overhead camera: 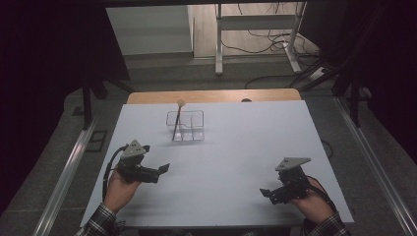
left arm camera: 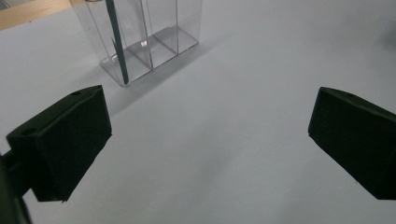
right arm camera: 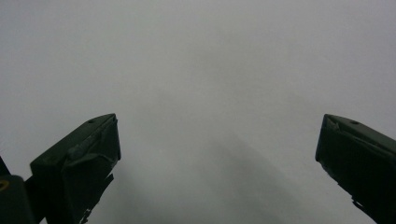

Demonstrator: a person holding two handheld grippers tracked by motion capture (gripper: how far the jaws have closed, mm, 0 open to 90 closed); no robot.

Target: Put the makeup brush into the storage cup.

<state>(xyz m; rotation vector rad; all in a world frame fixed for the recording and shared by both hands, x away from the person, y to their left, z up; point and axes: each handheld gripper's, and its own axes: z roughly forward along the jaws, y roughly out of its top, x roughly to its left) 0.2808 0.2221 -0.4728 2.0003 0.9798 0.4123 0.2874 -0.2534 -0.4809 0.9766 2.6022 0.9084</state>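
Note:
A clear plastic organiser (overhead camera: pixel 187 125) with several compartments stands on the white table top (overhead camera: pixel 231 147), toward the back and left of centre. A thin dark stick with a pale round tip (overhead camera: pixel 177 120) leans in its left compartment. In the left gripper view the organiser (left arm camera: pixel 154 32) and the stick (left arm camera: pixel 117 42) lie ahead, upper left. My left gripper (overhead camera: pixel 164 168) is open with nothing between its jaws, in front and to the left of the organiser. Over bare table at the front right, my right gripper (overhead camera: pixel 264 193) is open and holds nothing too.
A wooden table edge (overhead camera: pixel 211 96) shows behind the white top. Beyond it are a grey floor, metal desk legs (overhead camera: pixel 219 49) and loose cables (overhead camera: pixel 275 44). Metal rails (overhead camera: pixel 64 172) run along both sides of the table.

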